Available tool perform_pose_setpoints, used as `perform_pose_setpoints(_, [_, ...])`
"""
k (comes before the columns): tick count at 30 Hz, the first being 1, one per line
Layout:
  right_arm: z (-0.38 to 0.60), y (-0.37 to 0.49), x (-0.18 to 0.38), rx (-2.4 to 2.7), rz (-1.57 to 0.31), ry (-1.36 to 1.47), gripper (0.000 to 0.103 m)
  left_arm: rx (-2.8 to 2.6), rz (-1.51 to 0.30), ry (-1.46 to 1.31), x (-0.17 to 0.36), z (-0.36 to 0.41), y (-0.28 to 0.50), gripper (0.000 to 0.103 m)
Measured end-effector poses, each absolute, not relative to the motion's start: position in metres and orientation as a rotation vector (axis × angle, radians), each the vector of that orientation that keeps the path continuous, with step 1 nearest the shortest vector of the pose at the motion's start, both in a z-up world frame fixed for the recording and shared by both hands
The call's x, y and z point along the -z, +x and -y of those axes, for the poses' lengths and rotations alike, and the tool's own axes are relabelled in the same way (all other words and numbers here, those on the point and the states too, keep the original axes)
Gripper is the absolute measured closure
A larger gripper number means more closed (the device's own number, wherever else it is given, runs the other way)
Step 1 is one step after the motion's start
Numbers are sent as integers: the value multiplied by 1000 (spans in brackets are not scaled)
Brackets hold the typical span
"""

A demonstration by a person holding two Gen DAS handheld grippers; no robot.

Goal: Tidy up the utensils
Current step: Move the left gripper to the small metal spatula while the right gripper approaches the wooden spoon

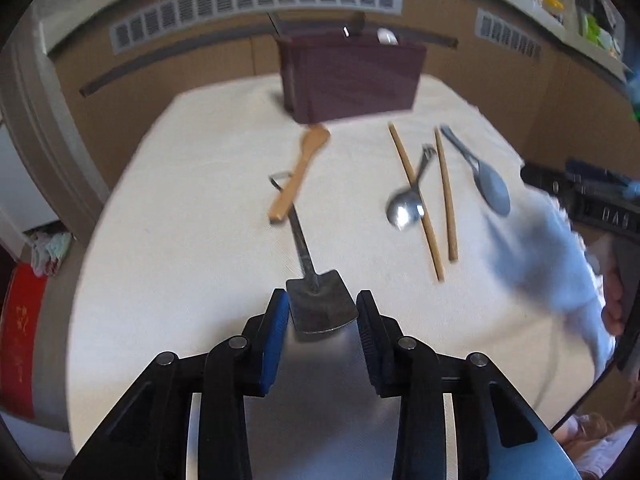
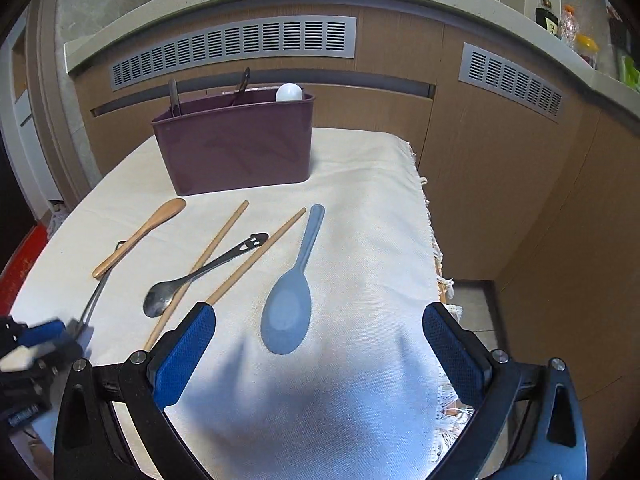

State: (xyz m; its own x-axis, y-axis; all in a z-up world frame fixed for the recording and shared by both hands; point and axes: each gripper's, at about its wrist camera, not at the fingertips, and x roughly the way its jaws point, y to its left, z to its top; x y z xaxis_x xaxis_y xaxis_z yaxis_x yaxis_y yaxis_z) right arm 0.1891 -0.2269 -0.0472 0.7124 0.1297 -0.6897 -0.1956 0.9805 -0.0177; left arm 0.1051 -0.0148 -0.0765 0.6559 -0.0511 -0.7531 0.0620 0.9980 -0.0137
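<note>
A dark metal spatula (image 1: 316, 304) lies on the white cloth, its blade between the blue pads of my left gripper (image 1: 322, 304), which is shut on the blade. A wooden spoon (image 1: 300, 172) lies across the spatula's handle. Two wooden chopsticks (image 2: 224, 252), a metal spoon (image 2: 200, 276) and a grey-blue plastic spoon (image 2: 292, 300) lie on the cloth. My right gripper (image 2: 318, 336) is open and empty, just above the grey-blue spoon's bowl. A maroon utensil holder (image 2: 236, 144) at the back holds a few utensils.
The cloth-covered table (image 2: 360, 208) has a fringed right edge with a drop to the floor. Brown cabinets with vents (image 2: 240, 44) stand behind. The left gripper shows at the lower left of the right wrist view (image 2: 36, 344).
</note>
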Motion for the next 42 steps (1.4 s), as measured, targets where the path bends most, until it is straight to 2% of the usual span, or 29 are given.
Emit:
perform_pose_setpoints(6, [199, 208, 36, -269, -763, -68, 0, 6, -725, -61, 37, -30, 124, 70])
perform_pose_setpoints(11, [145, 247, 40, -307, -846, -42, 0, -35, -669, -103, 30, -62, 135, 70])
perform_pose_setpoints(18, [53, 304, 62, -361, -968, -24, 17, -2, -693, -178, 45, -96, 130, 70])
perform_pose_setpoints(21, [25, 318, 70, -307, -916, -55, 18, -3, -674, -189, 39, -109, 130, 70])
perform_pose_setpoints(23, [10, 325, 77, -301, -894, -122, 26, -3, -667, -203, 35, -119, 131, 70])
perform_pose_setpoints(25, [5, 332, 86, -317, -922, -158, 52, -2, -667, -210, 32, -125, 131, 70])
perform_pose_setpoints(26, [7, 333, 87, -347, -926, -137, 54, 1, -664, -216, 31, -129, 132, 70])
perform_pose_setpoints(28, [14, 330, 86, -377, -953, -116, 66, -1, -657, -215, 28, -132, 135, 70])
perform_pose_setpoints(30, [23, 323, 86, -423, -998, -124, 72, 0, -650, -213, 26, -133, 136, 70])
perform_pose_setpoints(32, [30, 310, 91, -516, -1069, -112, 72, 0, -637, -208, 22, -132, 138, 70])
perform_pose_setpoints(35, [33, 285, 88, -625, -1074, -170, 73, 0, -628, -198, 19, -133, 143, 70])
perform_pose_setpoints(39, [27, 281, 70, -666, -959, -234, 72, 1, -627, -191, 16, -134, 148, 70])
perform_pose_setpoints(42, [8, 299, 62, -673, -898, -299, 67, 1, -630, -190, 16, -135, 148, 70])
